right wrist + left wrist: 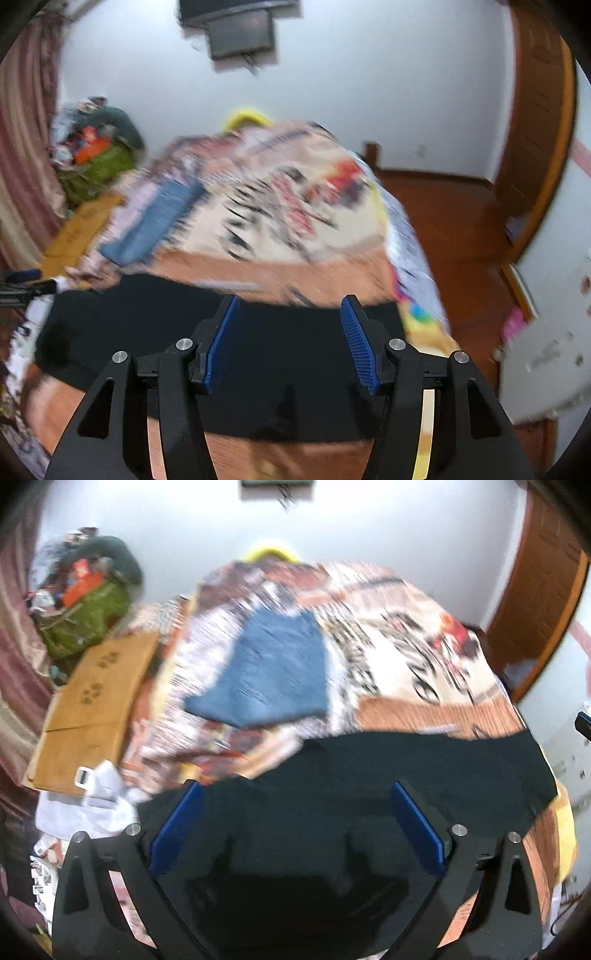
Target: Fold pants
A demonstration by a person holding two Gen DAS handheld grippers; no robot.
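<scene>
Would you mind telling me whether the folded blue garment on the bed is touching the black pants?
Apart. In the left wrist view, patterned bedspread shows between the blue garment and the black pants.

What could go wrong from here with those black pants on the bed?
1. Both the left gripper and the right gripper are open above the black pants, so a careless regrasp could pinch the patterned bedspread too.
2. The pants lie near the bed's edge; a tug might slide them off.
3. The folded blue jeans lie close and could get disturbed.
</scene>
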